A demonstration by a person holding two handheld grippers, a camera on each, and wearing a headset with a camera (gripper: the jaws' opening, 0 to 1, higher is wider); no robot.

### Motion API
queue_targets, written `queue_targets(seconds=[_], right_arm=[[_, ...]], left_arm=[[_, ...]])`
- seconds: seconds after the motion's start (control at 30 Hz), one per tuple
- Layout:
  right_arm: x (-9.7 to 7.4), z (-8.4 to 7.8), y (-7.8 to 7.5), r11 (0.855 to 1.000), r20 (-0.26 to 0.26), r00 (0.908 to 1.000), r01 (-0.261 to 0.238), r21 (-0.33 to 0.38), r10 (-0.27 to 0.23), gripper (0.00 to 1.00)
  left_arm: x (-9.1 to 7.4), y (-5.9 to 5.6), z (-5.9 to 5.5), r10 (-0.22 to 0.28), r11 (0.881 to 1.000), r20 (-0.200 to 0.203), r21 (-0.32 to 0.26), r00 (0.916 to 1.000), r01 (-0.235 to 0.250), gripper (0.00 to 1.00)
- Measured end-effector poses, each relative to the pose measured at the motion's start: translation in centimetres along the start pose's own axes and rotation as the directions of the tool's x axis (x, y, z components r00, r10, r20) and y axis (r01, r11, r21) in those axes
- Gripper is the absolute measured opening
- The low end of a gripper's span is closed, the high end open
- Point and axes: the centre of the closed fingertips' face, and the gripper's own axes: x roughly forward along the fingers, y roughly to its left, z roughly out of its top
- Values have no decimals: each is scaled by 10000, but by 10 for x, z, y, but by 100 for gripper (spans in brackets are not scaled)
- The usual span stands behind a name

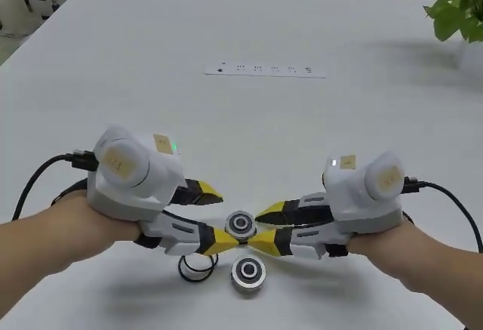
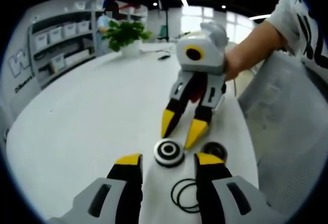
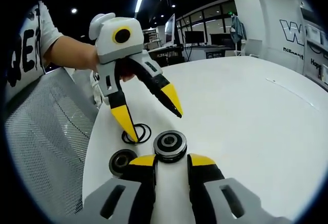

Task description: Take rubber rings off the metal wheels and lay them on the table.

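Note:
A metal wheel point(image 1: 240, 224) with a dark ring around its hub lies flat near the table's front edge, and both grippers point at it. My left gripper point(image 1: 226, 217) comes from the left, open wide, its tips short of the wheel point(image 2: 169, 152). From the right, my right gripper point(image 1: 254, 228) is open with a yellow tip on either side of the wheel point(image 3: 170, 146). A second wheel point(image 1: 248, 272) lies just nearer to me. Loose black rubber rings point(image 1: 196, 268) lie overlapped on the table, left of that wheel.
A white power strip point(image 1: 264, 69) lies across the middle of the white table point(image 1: 317, 118). A green plant point(image 1: 456, 9) stands at the far right corner. Cables trail back from both grippers along the person's forearms.

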Motion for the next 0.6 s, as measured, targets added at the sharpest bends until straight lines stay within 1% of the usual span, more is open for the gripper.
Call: queue_targets(seconds=[0.23,0.4,0.47,0.53,0.6], right_arm=[[1,-2,1,10000,-10,10000,-16,61,17,17],[2,-3,0,9999,30,10000,-15,104,15,16],[2,-3,1,9999,34,10000,-17,106,17,16],[2,-2,1,9999,41,10000,-9,111,9,16],[2,-3,1,9999,50,10000,0,126,0,16]], left_arm=[[10,-2,-1,-135,9998,-129,141,9998,137,35],[14,-2,-1,-165,9998,-120,99,9998,166,28],[14,-1,0,-87,9999,-84,66,9999,88,27],[15,-1,1,-69,10000,-45,39,10000,69,22],[16,-2,1,-24,9997,-85,244,10000,26,18]])
